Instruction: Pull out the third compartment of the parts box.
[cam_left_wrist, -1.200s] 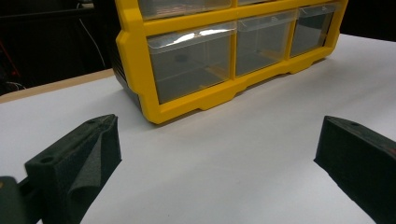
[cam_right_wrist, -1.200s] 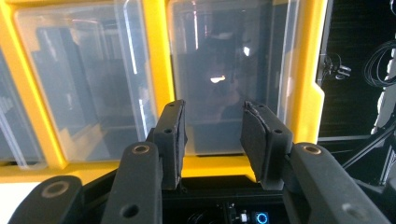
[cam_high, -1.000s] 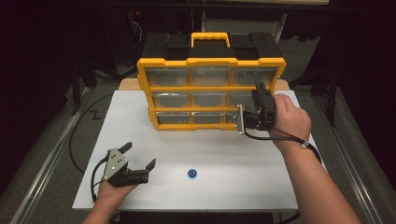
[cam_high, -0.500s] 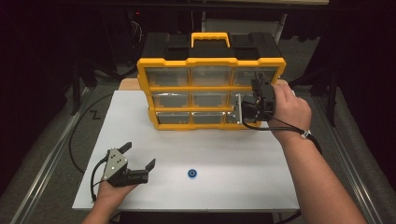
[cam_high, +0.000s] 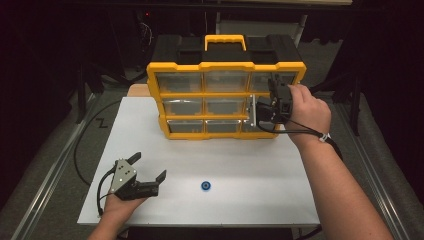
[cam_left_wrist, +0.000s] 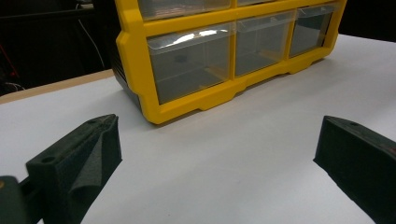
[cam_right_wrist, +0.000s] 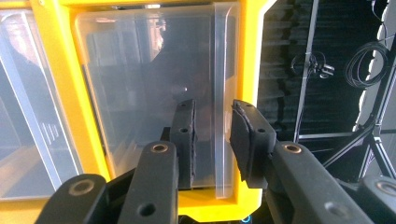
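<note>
The person's left hand (cam_high: 120, 202) rests low on the near left of the white table, its forearm coming in from the bottom edge, and the left gripper (cam_high: 149, 172) in it lies level with its two black jaws spread wide and nothing between them. The right forearm reaches up and across from the bottom right, wrist raised, with the right hand (cam_high: 307, 112) wrapped around the right gripper (cam_right_wrist: 212, 135). Its jaws have just been closing and stand close together, either side of a clear plastic edge, with a small gap visible on each side.
</note>
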